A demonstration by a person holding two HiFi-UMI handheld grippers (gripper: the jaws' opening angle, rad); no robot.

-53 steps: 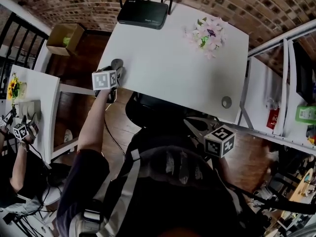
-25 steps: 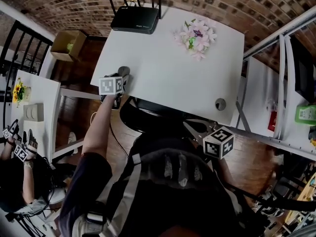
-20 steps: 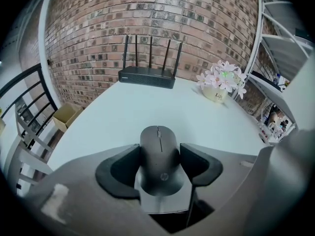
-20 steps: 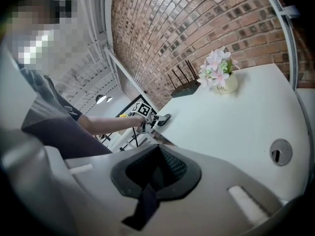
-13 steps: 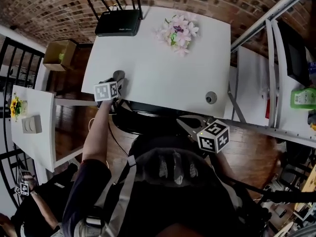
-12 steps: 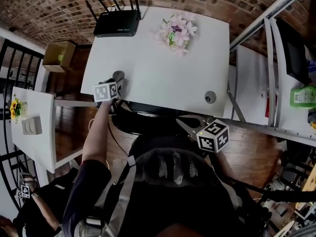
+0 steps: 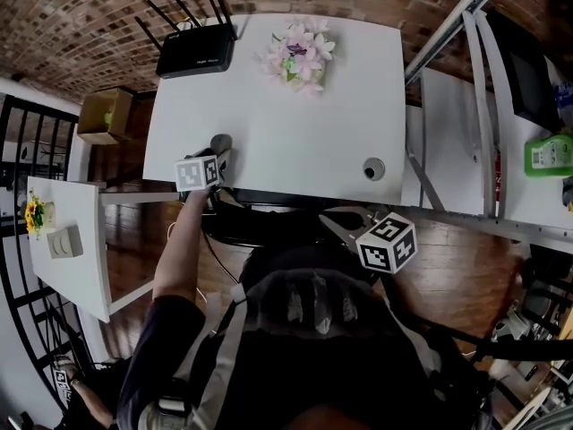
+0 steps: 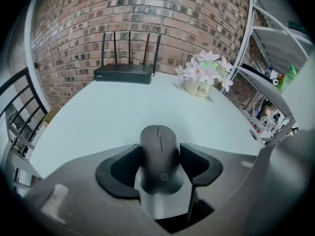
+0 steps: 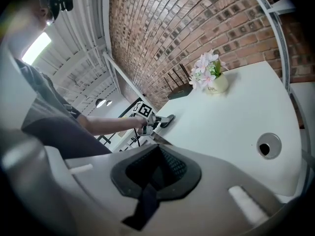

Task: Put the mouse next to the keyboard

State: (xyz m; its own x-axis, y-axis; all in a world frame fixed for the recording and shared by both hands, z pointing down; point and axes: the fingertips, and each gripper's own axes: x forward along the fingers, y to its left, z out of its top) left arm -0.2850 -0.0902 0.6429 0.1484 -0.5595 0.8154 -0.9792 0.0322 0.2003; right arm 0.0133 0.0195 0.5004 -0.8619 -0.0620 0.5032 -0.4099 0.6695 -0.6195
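Mouse (image 8: 158, 156) is pinched between my left tongs (image 8: 161, 149) at the tabletop's (image 8: 88, 117) near-left edge, about 8 o'clock in the head view. White surface spreads toward 12 and 3 o'clock, up to the router (image 8: 123, 73) and flowers (image 8: 204, 75) by the far edge. My right tongs (image 9: 156, 173) are pressed together, off the near edge.

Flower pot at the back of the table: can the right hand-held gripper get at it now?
Probably yes. The right hand-held gripper is empty, jaws shut, and nothing stands on the white table between it and the flower pot, though the pot stands near the far edge, so it's a long stretch.
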